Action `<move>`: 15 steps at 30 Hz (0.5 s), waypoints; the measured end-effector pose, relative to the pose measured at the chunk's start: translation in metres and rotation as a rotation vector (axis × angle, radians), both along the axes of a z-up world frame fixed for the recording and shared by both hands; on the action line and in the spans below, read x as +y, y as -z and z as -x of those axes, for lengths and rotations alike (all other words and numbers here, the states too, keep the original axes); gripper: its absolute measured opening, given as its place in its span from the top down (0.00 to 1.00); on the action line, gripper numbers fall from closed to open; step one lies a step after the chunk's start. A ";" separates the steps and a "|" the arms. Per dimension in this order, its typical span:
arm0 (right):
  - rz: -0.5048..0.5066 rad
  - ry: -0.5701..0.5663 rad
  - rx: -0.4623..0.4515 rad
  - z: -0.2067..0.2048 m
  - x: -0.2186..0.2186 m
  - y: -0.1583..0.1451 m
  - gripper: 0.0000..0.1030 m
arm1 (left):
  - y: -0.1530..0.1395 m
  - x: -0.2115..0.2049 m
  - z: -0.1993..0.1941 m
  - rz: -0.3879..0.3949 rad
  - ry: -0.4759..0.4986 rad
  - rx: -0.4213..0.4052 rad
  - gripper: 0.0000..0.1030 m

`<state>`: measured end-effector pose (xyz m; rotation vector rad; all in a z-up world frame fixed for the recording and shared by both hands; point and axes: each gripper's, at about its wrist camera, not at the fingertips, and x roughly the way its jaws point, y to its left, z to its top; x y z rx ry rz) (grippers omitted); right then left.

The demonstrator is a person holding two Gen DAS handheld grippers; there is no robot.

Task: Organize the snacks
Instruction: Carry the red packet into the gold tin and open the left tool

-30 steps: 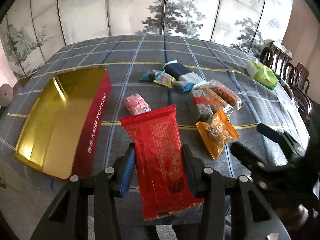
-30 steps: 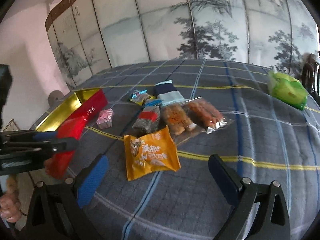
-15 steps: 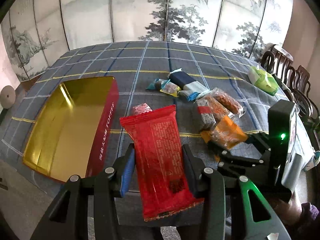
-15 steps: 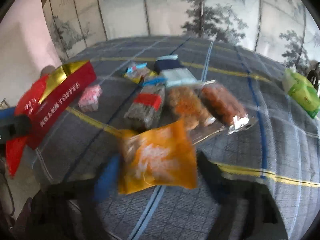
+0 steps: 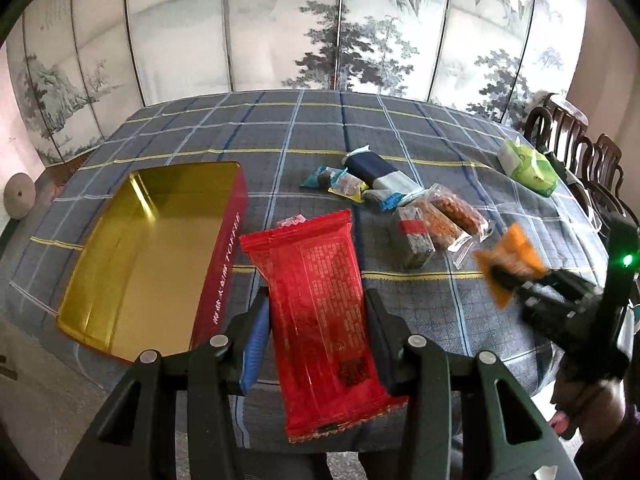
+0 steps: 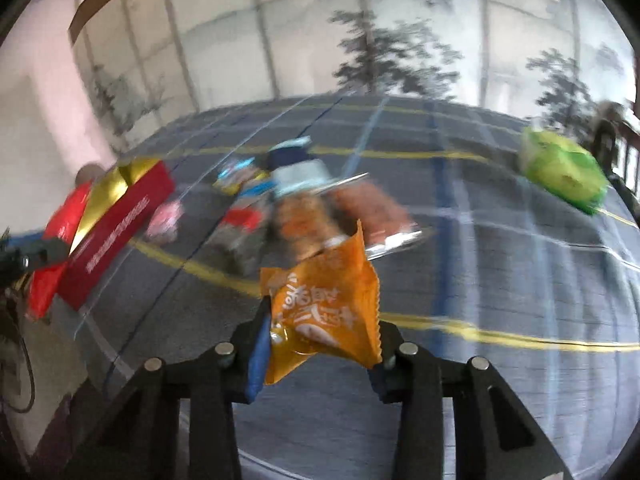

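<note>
My left gripper (image 5: pixel 316 300) is shut on a long red snack packet (image 5: pixel 316 320), held above the near table edge, just right of the open red tin with a gold inside (image 5: pixel 144 256). In the right wrist view my right gripper (image 6: pixel 324 322) has an orange snack packet (image 6: pixel 324 292) between its closing jaws, pads pressing on it, lifted off the cloth. The left wrist view shows that orange packet (image 5: pixel 512 254) at the far right, blurred. More snacks lie mid-table: a grey bar with a red band (image 5: pixel 414 232) and clear bags of orange pieces (image 5: pixel 452 212).
A small pink packet (image 5: pixel 292 221) lies behind the red packet beside the tin. Dark blue and white packets (image 5: pixel 380 172) lie further back. A green bag (image 5: pixel 528 166) sits at the far right near wooden chairs (image 5: pixel 580 160). A painted screen stands behind the checked tablecloth (image 5: pixel 280 128).
My right gripper went from wide open to shut on the orange packet and lifted it off the table. The left gripper kept hold of the red packet and hardly moved.
</note>
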<state>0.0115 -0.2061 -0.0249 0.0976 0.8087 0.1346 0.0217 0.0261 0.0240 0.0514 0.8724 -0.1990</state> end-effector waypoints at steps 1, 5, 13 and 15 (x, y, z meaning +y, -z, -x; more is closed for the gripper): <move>0.000 0.022 -0.005 0.000 -0.007 -0.001 0.61 | -0.001 0.001 0.000 -0.001 -0.002 -0.003 0.60; -0.034 0.131 0.002 -0.010 -0.046 0.002 0.61 | -0.003 0.005 0.001 -0.004 -0.015 -0.011 0.60; -0.023 0.262 0.038 -0.035 -0.084 0.019 0.61 | -0.007 0.014 0.001 -0.020 -0.038 -0.025 0.60; -0.025 0.283 0.046 -0.039 -0.088 0.023 0.61 | -0.008 0.018 0.000 -0.022 -0.047 -0.030 0.60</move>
